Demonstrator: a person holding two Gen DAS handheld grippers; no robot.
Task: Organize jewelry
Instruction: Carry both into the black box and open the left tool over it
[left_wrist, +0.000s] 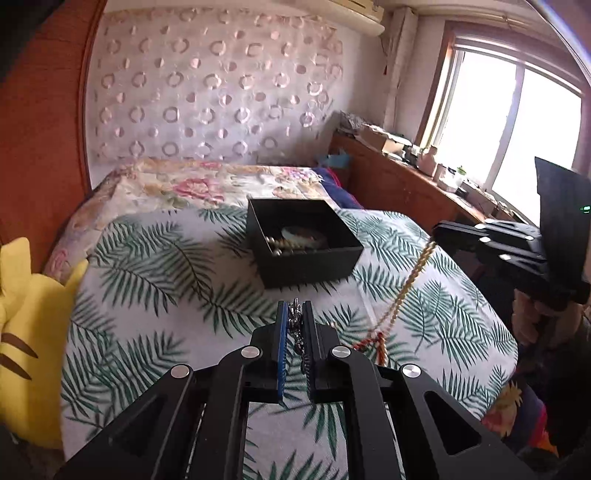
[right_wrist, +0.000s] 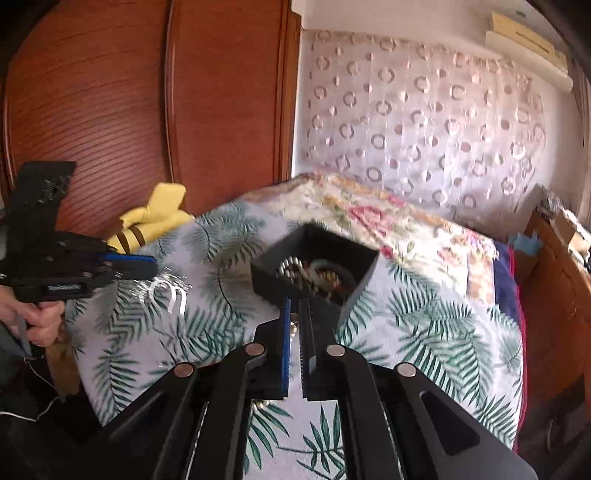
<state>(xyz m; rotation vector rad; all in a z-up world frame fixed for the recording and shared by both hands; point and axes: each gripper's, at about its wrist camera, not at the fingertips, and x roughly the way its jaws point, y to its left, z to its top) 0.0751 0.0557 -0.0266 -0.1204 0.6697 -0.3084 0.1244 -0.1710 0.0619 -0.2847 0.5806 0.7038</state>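
A black open box (left_wrist: 306, 242) with several jewelry pieces inside sits on the leaf-print bed cover; it also shows in the right wrist view (right_wrist: 314, 264). My left gripper (left_wrist: 294, 308) is shut on a silver chain (left_wrist: 296, 325) just in front of the box. The chain hangs blurred from it in the right wrist view (right_wrist: 166, 293). My right gripper (right_wrist: 294, 306) is shut on a gold bead necklace (left_wrist: 406, 288), which hangs from its tip (left_wrist: 437, 234) down to the bed, with a red tassel at its low end. Only a few beads show between the right fingers.
A yellow plush toy (left_wrist: 26, 332) lies at the bed's left edge beside a wooden wardrobe (right_wrist: 110, 110). A wooden desk (left_wrist: 413, 184) with clutter runs under the window at the right. A floral quilt (left_wrist: 207, 184) covers the far bed.
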